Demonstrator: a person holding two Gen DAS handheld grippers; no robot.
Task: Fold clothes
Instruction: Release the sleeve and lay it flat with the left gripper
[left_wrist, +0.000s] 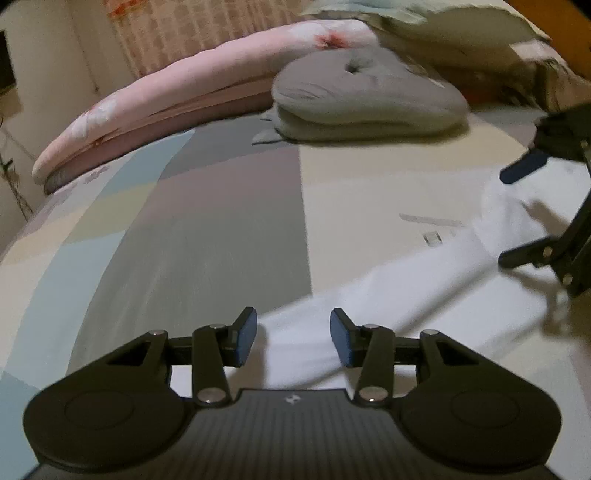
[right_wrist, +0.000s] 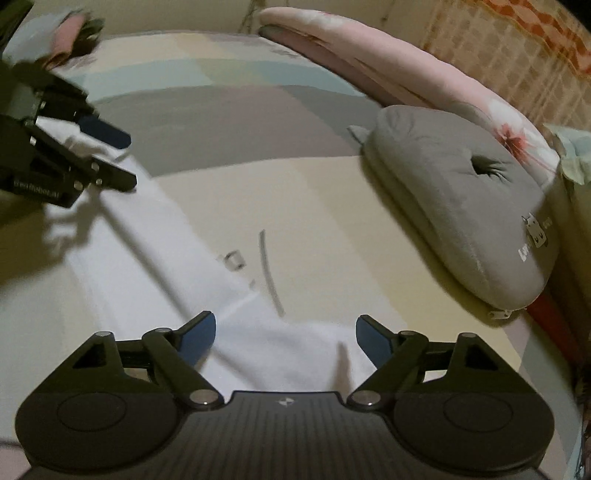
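White garment flat on patchwork bedsheet, beside grey cushion

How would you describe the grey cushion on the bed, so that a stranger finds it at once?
Start from the bed with its sheet of pastel colour blocks. Along its far edge lies a long pink pillow; the grey cushion rests just in front. Only it is grey, rounded, with a dimple at its centre.

Bed sheet patterned in grey, cream and pale blue blocks, grey tufted cushion laid at twelve o'clock, long pink floral pillow stretched behind it towards ten o'clock, checked curtain hung beyond.
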